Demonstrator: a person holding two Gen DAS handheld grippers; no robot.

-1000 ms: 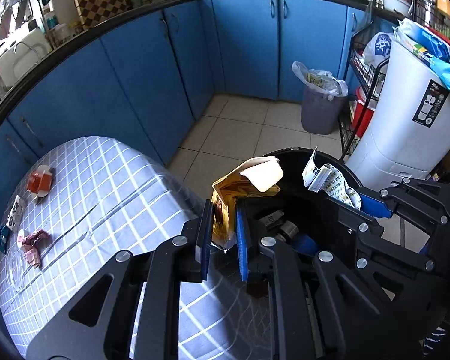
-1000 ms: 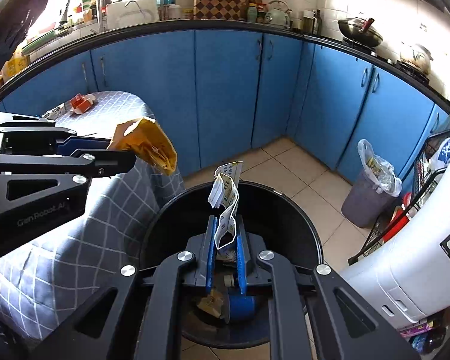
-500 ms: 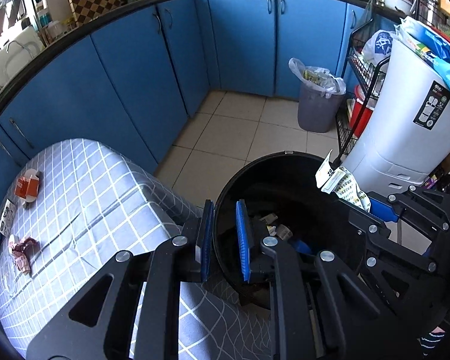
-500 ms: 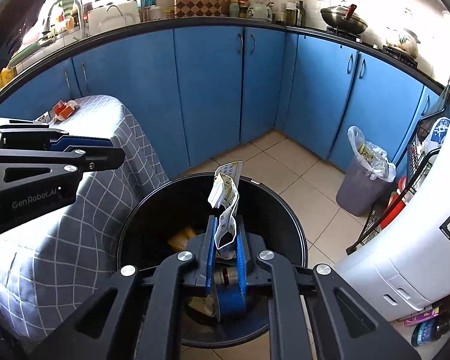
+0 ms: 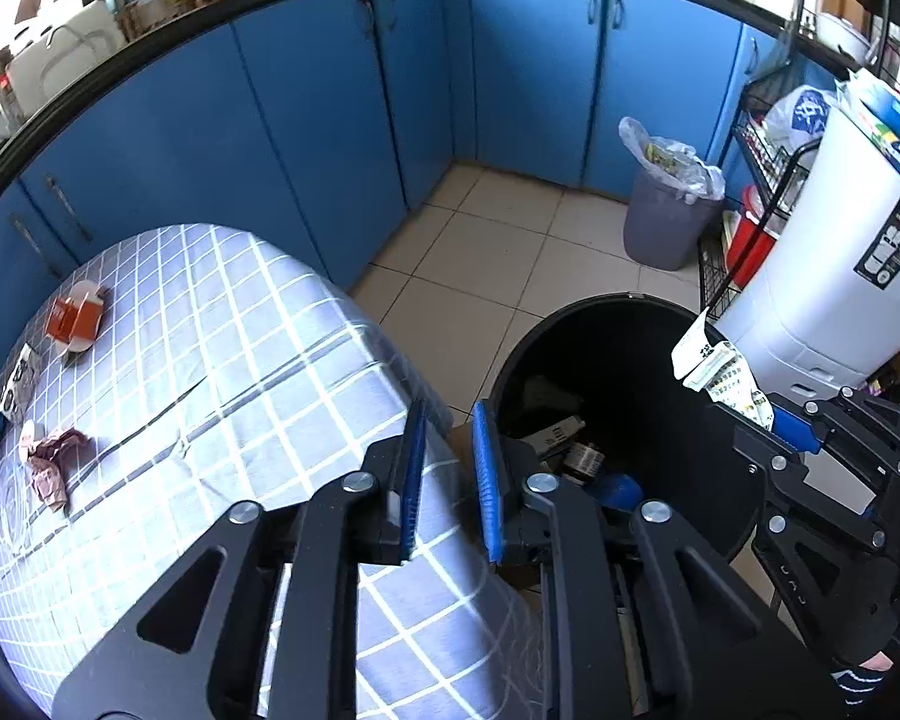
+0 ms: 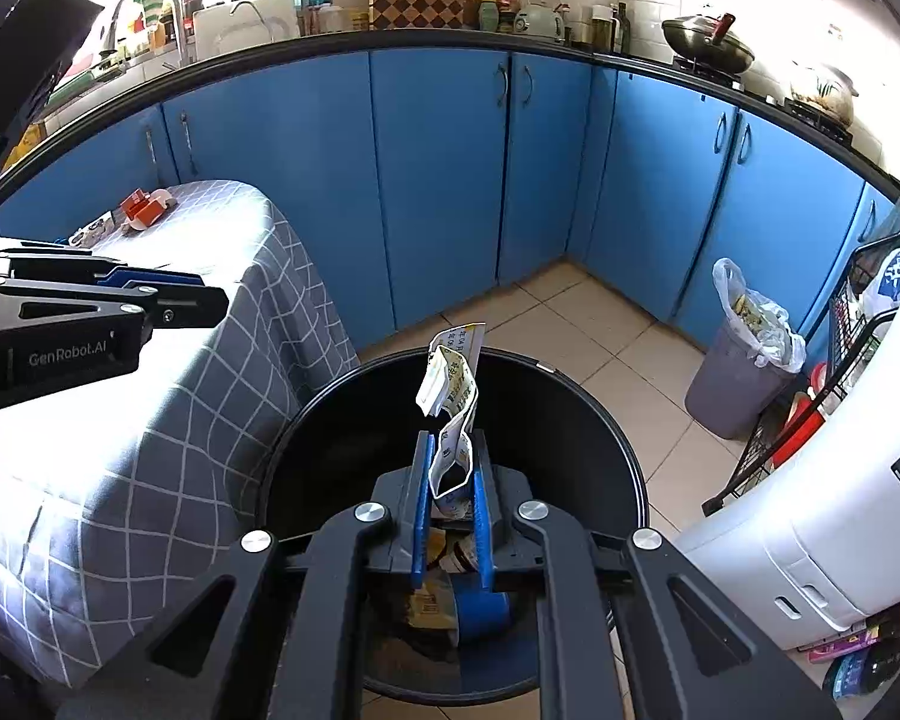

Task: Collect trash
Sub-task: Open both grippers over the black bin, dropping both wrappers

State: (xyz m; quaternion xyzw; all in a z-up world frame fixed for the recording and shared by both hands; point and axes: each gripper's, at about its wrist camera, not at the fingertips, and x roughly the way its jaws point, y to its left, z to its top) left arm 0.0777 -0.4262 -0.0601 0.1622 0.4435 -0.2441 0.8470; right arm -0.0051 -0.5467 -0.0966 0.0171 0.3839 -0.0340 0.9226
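**One wrapper held above the bin**

Two tongs show. The right tongs point(image 6: 450, 480) are clenched on a crumpled white wrapper point(image 6: 453, 402), which stands upright directly over the black bin point(image 6: 606, 420); more trash lies inside, below them. The left tongs point(image 5: 447, 468) are released and hold nothing, above the checked worktop point(image 5: 210, 360) edge. Ahead and left of them, a red packet point(image 5: 72, 318) and a pink scrap point(image 5: 51, 462) lie on the cloth.

A home kitchen: blue cabinets point(image 6: 438, 180), a wok point(image 6: 708, 48) and kettle point(image 6: 540, 15) along the countertop point(image 6: 750, 99).
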